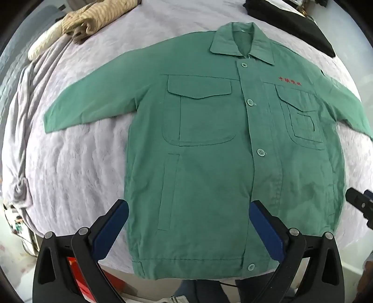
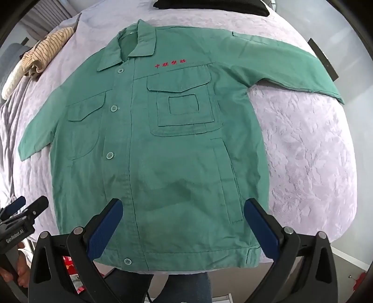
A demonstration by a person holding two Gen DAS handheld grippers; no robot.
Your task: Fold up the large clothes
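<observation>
You have a bed under a pale lilac bedspread (image 1: 77,163) with a crinkled, leafy texture; it bunches into folds along its left edge. At the far left corner you see a crumpled beige striped garment (image 1: 98,18) lying on the spread, with a cream bundle (image 1: 44,44) just beside it at the edge. At the far edge sits a black folded cloth (image 2: 209,5). Below the near edge you can make out something red (image 2: 68,259), too hidden to identify.
</observation>
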